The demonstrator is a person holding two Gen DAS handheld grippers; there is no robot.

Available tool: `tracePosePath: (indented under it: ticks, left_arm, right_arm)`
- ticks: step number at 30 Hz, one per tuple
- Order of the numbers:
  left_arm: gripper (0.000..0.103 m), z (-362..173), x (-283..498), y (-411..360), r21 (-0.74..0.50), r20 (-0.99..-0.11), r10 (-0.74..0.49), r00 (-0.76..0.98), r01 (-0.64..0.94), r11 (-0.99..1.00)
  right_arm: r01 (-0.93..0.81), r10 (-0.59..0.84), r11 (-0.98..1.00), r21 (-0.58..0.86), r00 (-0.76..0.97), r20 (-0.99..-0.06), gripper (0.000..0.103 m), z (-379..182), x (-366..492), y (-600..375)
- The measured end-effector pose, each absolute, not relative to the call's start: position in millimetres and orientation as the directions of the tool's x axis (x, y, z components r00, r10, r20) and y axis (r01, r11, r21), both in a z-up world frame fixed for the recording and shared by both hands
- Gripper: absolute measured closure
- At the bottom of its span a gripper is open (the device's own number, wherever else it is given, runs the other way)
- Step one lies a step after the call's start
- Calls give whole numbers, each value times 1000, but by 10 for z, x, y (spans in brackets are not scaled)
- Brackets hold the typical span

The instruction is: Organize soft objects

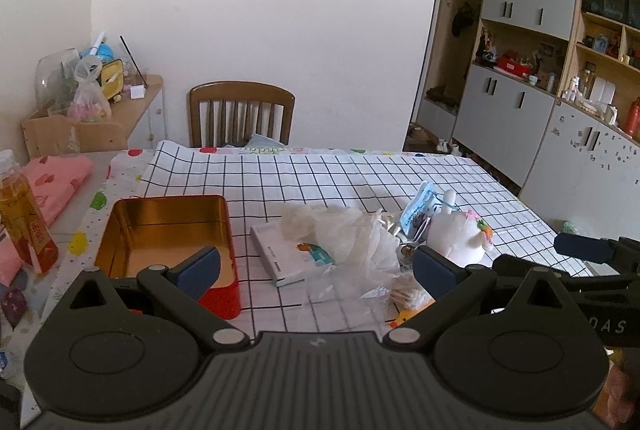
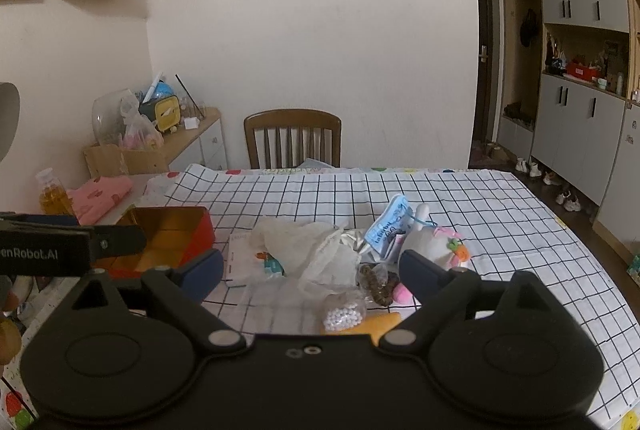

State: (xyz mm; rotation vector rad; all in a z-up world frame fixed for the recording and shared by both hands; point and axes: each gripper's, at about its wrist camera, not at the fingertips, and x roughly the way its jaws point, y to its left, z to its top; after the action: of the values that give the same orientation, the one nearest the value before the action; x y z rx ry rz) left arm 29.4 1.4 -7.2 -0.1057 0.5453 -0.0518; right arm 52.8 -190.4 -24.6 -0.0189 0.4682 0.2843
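Note:
A pile of soft things lies on the checked tablecloth [image 1: 320, 174]: a white plush toy [image 1: 456, 230] [image 2: 432, 242], a crumpled clear bag [image 1: 344, 230] [image 2: 316, 254], a blue-white packet [image 1: 418, 210] [image 2: 390, 226], a flat white box [image 1: 280, 254] and a bag of white beads [image 2: 344, 312]. An open red tin [image 1: 168, 234] [image 2: 168, 234] with a gold inside stands left of the pile. My left gripper [image 1: 316, 266] is open and empty above the near edge, between tin and pile. My right gripper [image 2: 312, 270] is open and empty over the pile.
A wooden chair [image 1: 242, 114] stands at the table's far side. A bottle of yellow liquid [image 1: 24, 214] and a pink folded cloth [image 1: 60, 178] lie at the left. A cluttered side cabinet [image 1: 132, 102] is back left, and cupboards [image 1: 520, 90] line the right wall.

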Motion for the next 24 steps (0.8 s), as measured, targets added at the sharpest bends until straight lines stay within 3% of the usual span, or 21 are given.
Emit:
tracePosePath:
  ticks: [13, 24]
  left_arm:
    - [0, -232, 715, -185, -120, -541, -64, 839, -2, 993]
    - [0, -610, 1148, -386, -119, -647, -103, 755, 32, 992]
  right_arm:
    - [-310, 307, 947, 79, 812, -496, 9, -477, 958, -2235]
    - [-395, 331, 918, 22, 736, -590, 10, -881, 1333, -2347]
